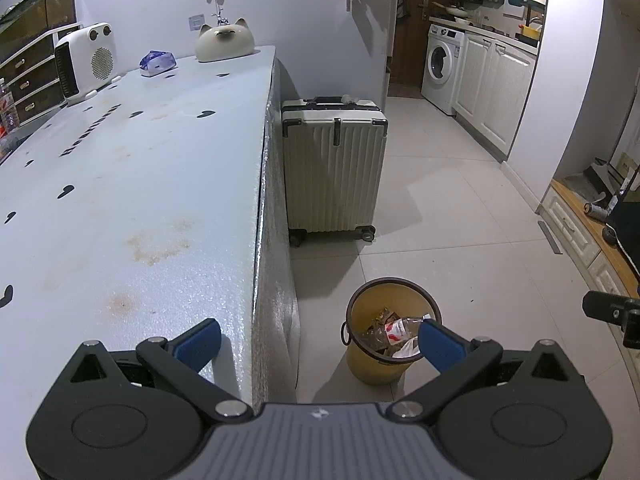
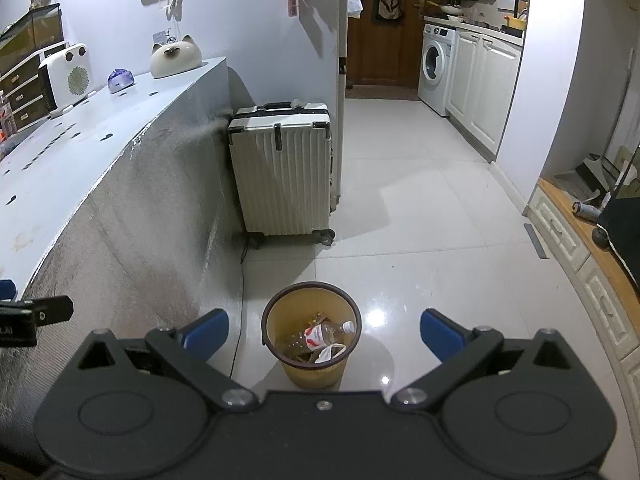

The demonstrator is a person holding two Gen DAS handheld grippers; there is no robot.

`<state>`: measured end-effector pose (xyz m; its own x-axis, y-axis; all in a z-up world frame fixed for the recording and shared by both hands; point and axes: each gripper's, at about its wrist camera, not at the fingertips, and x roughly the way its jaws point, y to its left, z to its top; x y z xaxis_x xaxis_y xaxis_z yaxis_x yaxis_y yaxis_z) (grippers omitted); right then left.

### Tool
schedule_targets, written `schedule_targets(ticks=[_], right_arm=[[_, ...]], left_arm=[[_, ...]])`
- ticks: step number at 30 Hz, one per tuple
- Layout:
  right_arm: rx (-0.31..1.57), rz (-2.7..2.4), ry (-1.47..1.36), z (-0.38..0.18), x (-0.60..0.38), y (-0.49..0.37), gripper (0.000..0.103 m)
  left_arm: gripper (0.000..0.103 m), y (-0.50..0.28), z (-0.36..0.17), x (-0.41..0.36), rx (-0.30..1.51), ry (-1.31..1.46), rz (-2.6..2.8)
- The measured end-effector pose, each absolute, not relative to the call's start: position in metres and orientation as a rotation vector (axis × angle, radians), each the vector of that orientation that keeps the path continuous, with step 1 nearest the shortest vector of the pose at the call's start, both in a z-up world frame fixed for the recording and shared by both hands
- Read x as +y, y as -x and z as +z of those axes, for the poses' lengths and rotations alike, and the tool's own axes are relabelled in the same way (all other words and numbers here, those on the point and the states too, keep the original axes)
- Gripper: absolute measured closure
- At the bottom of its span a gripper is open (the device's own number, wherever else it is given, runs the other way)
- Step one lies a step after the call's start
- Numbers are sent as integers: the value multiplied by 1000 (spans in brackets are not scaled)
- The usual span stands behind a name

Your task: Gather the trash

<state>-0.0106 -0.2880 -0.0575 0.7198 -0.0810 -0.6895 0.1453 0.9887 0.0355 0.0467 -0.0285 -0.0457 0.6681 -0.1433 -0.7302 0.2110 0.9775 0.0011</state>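
Bin base hidden behind gripper body; bottle label unreadable

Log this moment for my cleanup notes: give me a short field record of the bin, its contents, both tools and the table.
bin: yellow wastebasket, upright on the tiled floor beside the table
contents: plastic bottle, white wrapper, brownish scraps
left tool: open, empty
right tool: open, empty, above the bin
table: stained top; heater, cat-shaped item at far end
nearby: white suitcase

No text is readable; the bottle label stays illegible.
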Motion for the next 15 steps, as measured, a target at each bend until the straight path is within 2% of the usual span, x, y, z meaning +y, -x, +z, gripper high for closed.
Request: schedule_targets(ticks=[15], right_arm=[[758,-130,-89,-57,-289,9,0]], left_arm=[[0,-47,-45,-30,815,-88,-201]])
